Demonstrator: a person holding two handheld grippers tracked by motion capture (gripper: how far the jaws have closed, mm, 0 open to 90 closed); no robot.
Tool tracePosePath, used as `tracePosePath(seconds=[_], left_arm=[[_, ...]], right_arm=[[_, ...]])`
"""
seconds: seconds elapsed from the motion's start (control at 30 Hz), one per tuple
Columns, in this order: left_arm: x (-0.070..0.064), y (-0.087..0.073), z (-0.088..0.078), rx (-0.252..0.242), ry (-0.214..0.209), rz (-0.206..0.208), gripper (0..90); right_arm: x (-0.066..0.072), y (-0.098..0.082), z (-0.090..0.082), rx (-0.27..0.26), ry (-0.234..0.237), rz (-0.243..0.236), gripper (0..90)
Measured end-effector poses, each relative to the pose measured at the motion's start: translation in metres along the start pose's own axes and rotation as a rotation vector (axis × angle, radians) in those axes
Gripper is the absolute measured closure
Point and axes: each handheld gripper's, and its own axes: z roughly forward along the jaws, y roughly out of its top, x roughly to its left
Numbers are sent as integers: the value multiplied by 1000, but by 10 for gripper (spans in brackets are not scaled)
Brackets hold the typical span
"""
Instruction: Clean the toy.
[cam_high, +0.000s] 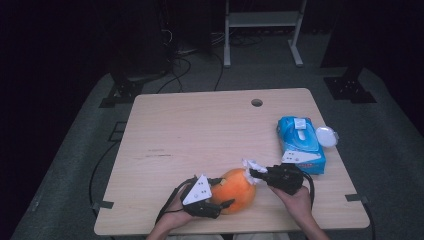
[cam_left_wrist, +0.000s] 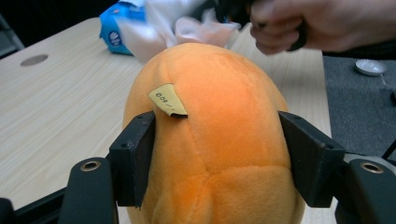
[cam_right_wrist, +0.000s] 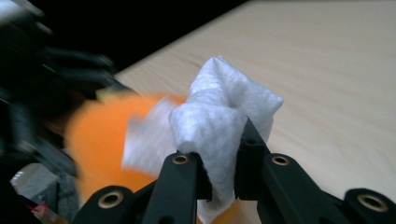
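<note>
A round orange plush toy rests near the front edge of the wooden table. My left gripper is shut on it, a jaw pressed against each side of the plush toy, which carries a small yellow tag. My right gripper comes in from the right, shut on a crumpled white wipe. The wipe is pinched between the jaws of my right gripper and touches the top of the blurred plush toy. In the left gripper view, the wipe lies on the toy's far top.
A blue pack of wipes lies at the table's right edge, with a round white lid beside it. There is a cable hole near the far edge. Black stands and cables sit on the floor beyond the table.
</note>
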Motion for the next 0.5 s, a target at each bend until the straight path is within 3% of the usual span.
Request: tracePosePath(seconds=[0.03,0.1,0.23,0.3,0.33,0.43,0.5], left_arm=[[-2,1,1,1,-4,8,325],[-3,3,2,3,-5,7,308],[2,5,2,-7,20,-80,195],[3,5,4,3,27,-101,180],[2,4,5,4,26,-96,187],[-5,6,6,8,37,-14,282],[-9,8,6,27,38,27,292]], right_arm=[[6,4,0,-12,19,-16,798],[11,6,4,13,4,-64,797],[-3,-4,5,45,-39,-18,798],[-6,-3,2,40,-39,9,798],[-3,-2,2,38,-39,-4,797],[14,7,2,12,21,-56,798],[22,10,6,34,16,-105,797]])
